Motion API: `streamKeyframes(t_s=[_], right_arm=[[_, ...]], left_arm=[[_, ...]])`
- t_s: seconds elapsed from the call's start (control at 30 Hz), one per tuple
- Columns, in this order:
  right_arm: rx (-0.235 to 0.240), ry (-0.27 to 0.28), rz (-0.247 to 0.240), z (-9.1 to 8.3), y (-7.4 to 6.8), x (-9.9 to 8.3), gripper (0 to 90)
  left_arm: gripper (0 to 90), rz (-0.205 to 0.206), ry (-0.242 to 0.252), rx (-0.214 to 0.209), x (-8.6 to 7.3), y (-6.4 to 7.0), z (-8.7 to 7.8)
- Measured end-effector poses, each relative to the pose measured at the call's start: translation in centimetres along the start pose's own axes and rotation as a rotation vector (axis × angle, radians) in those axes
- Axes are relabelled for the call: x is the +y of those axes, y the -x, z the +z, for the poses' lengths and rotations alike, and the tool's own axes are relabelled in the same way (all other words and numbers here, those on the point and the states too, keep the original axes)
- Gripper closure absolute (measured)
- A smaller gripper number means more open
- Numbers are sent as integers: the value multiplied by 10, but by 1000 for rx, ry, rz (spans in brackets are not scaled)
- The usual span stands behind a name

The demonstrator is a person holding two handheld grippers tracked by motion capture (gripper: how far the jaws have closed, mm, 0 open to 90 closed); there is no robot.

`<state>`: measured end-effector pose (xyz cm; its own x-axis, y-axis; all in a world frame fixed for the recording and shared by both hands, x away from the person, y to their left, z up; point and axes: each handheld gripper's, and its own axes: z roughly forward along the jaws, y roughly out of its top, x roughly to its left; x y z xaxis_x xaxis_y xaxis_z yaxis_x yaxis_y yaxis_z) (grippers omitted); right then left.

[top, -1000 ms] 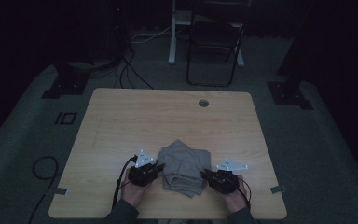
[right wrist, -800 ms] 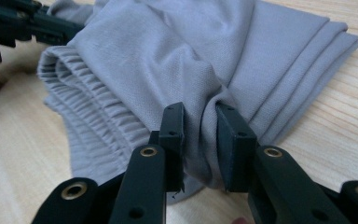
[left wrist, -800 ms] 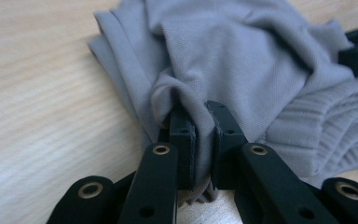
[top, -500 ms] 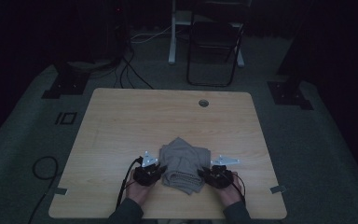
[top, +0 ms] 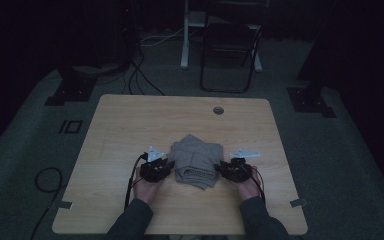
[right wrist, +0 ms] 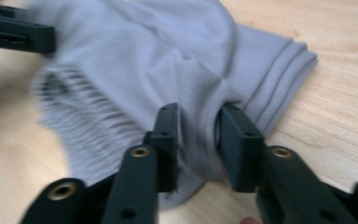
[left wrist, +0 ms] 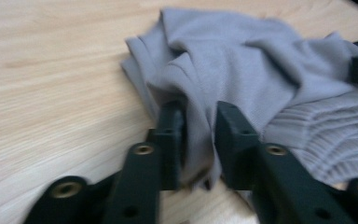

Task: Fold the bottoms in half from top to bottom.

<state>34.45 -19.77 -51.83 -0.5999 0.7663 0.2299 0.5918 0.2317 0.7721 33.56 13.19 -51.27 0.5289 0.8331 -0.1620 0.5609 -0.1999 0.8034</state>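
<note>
We see the left gripper [top: 166, 165] and right gripper [top: 222, 168] pressed against opposite sides of the folded grey cloth [top: 197, 160] on the wooden table [top: 130, 125].

A light wooden table [top: 130, 125] bears one folded grey garment [top: 196, 159].

sweater [left wrist: 261, 79] — right edge cut off, ribbing blurred | high view — claw tips too small to tell

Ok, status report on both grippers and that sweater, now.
Left hand-held gripper pinching the grey sweater, left edge. Right hand-held gripper pinching its right edge. Sweater folded, flat on table.
</note>
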Motion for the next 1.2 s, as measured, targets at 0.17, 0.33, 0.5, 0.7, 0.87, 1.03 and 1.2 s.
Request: streamKeyframes(t_s=[0.17, 0.33, 0.5, 0.7, 0.87, 1.03, 1.2], right_arm=[[10, 68, 12, -19, 4, 7, 515], [-25, 46, 20, -4, 6, 17, 441], [-38, -17, -2, 21, 5, 23, 399], [-37, -68, -34, 21, 1, 17, 759], [-21, -14, -85, -4, -9, 7, 845], [3, 27, -125, -22, -19, -6, 854], [11, -6, -153, -26, -23, -23, 860]], left_arm=[[560, -34, 70, 17, 14, -10, -15], [478, -9, 45, -3, 41, -8, 4], [469, 46, -67, -2, 48, 2, 41], [824, 58, -75, -46, 32, 9, 31], [852, 66, -20, -85, 21, 11, 4], [825, 67, -10, -100, 7, 13, -15], [824, 82, -67, -105, -15, 15, -20]])
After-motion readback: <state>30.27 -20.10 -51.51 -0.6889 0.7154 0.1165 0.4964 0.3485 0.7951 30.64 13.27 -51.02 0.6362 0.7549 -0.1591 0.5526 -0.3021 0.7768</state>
